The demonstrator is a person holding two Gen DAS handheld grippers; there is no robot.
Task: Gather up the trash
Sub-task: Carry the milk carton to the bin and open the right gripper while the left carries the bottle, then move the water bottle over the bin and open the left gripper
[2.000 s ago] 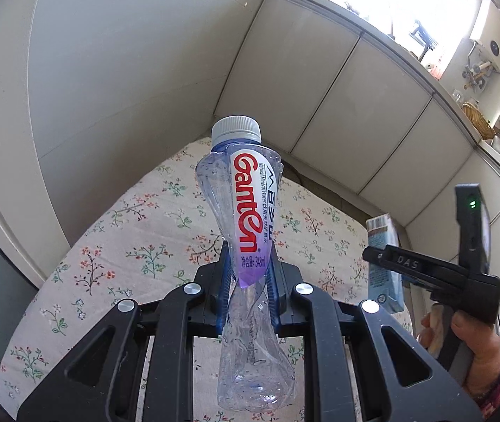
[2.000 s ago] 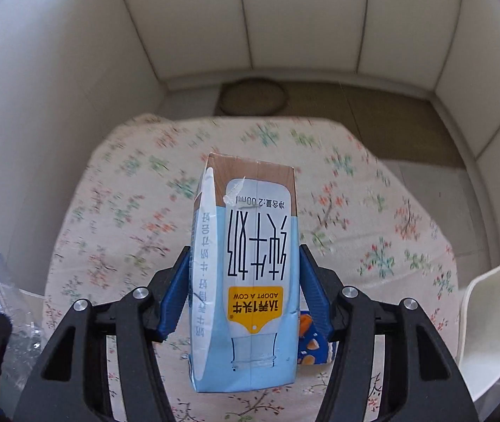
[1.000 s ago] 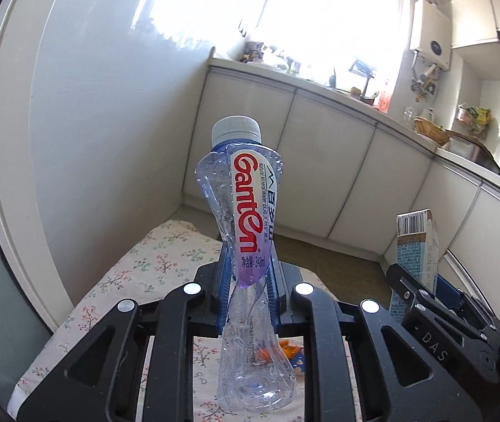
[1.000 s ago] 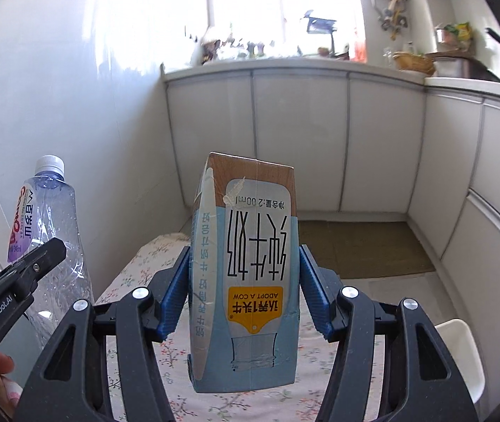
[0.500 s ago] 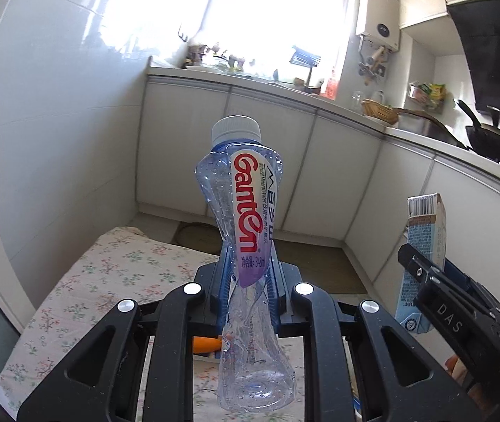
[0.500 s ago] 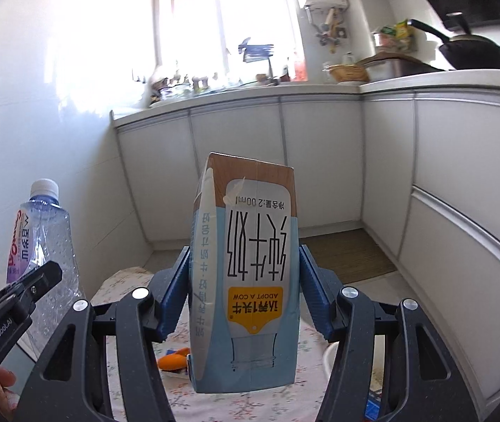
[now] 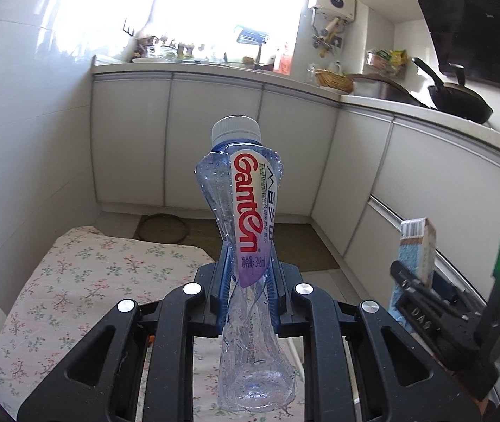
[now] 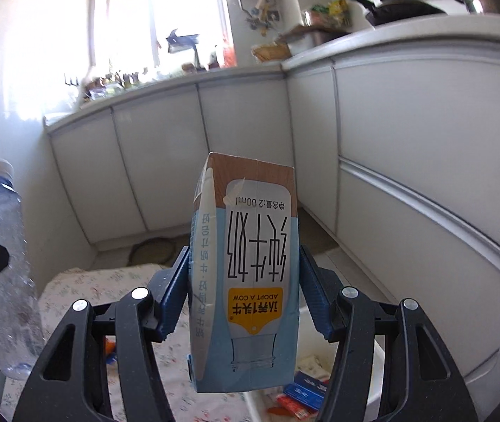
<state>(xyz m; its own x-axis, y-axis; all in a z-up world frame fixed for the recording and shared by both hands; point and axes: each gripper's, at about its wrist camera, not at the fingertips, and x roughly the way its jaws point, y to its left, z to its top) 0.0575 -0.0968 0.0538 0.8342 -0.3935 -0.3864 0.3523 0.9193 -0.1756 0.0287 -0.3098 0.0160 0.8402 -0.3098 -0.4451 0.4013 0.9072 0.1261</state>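
Kitchen, floral table (image 7: 74, 281). Left gripper (image 7: 246, 292) pinching crushed bottle (image 7: 246, 218); right gripper (image 8: 244, 288) clamping carton (image 8: 250, 270) above bin (image 8: 373, 362). Risk: slick bottle slipping, missing bin.

- A red-lettered white and purple label was borne by the clear bottle (image 7: 246, 246).
- Pale blue, brown and yellow were shown on the carton (image 8: 246, 270).
- The tablecloth (image 7: 74, 281) was patterned with flowers.

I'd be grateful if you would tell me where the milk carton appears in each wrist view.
Left wrist: the milk carton is at the right edge, rising behind the right gripper.
Right wrist: the carton fills the centre, upside down, clamped in that gripper.
Shared landmark: the round mat on the floor by the cabinets.
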